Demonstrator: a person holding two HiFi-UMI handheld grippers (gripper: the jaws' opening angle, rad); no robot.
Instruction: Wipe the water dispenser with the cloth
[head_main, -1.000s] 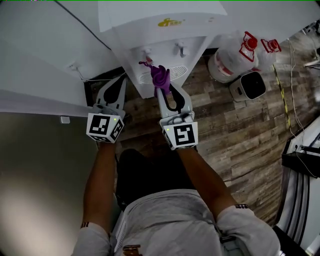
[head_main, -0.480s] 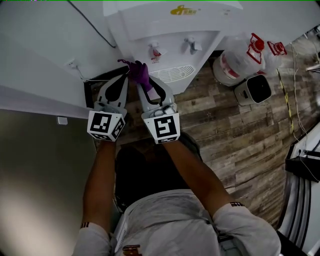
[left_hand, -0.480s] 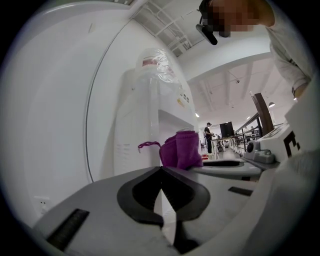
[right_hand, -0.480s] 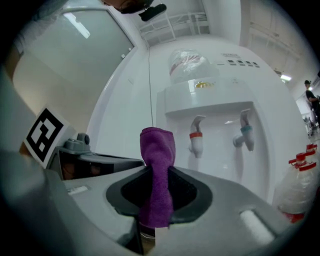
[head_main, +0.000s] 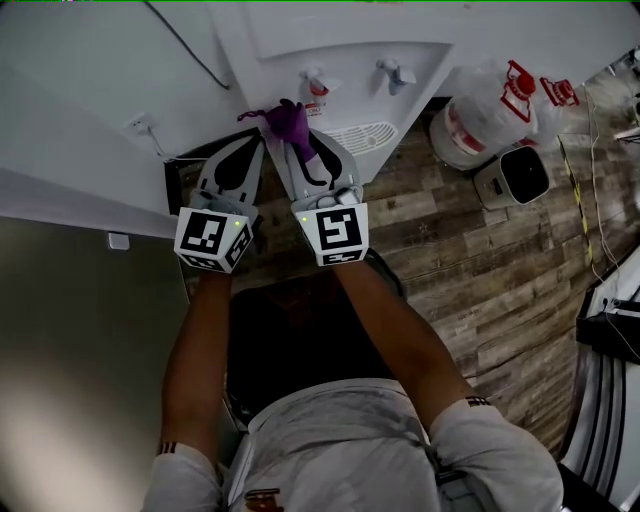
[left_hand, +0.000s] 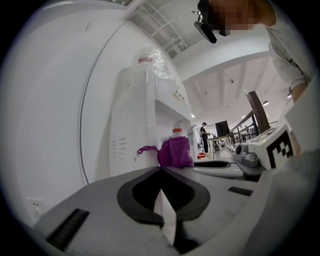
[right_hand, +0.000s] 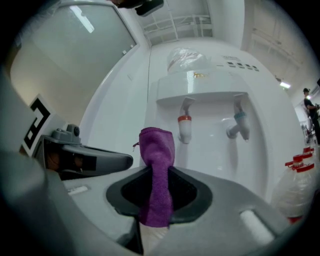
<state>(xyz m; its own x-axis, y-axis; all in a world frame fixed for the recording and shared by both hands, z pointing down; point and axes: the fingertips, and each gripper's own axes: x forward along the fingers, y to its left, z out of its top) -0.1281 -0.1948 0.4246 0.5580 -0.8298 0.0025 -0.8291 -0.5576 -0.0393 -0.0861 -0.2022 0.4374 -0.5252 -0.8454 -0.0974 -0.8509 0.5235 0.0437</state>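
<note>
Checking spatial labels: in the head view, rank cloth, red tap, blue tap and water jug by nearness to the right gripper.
1. cloth, held by right gripper
2. red tap, just ahead
3. blue tap, further right
4. water jug, far right

A water jug (head_main: 478, 125) stands beside, perhaps, a small heater (head_main: 515, 176).

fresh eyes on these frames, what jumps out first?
The purple cloth stands out first. It is clamped in the right tool and held up close to the white water dispenser, near its red tap. Next comes the left tool, shut on nothing, just to the left of the right one.
</note>
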